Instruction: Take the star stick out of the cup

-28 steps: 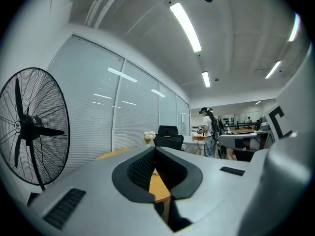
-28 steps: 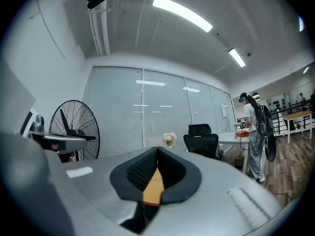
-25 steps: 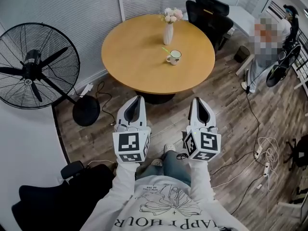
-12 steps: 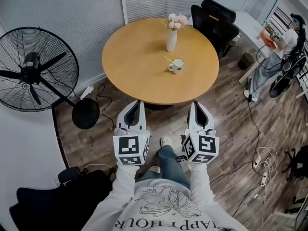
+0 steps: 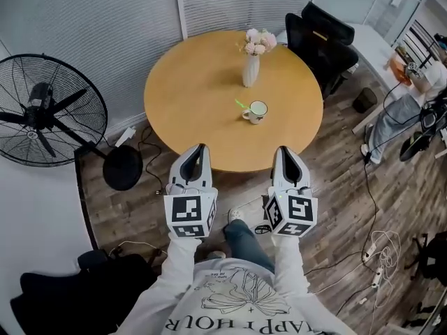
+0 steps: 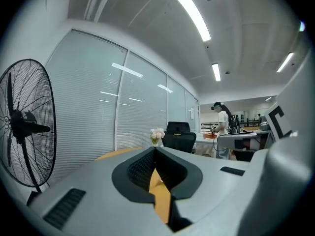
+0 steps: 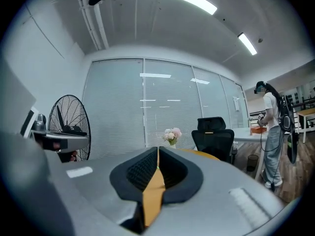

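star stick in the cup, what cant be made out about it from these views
- Star stick: head view, too small; only a thin green sliver, no star shape.
- Cup contents: head view, too small.
- Gripper views: cup hidden behind the left gripper and right gripper.

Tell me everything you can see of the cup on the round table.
The cup is a small pale mug, ceramic by its look, with its handle turned to the left in the head view. It stands upright on the round wooden table, right of centre, nearer the person than the flower vase and apart from it. A thin light-green stick leans out over its rim toward the left. Only the table and the stick touch it.
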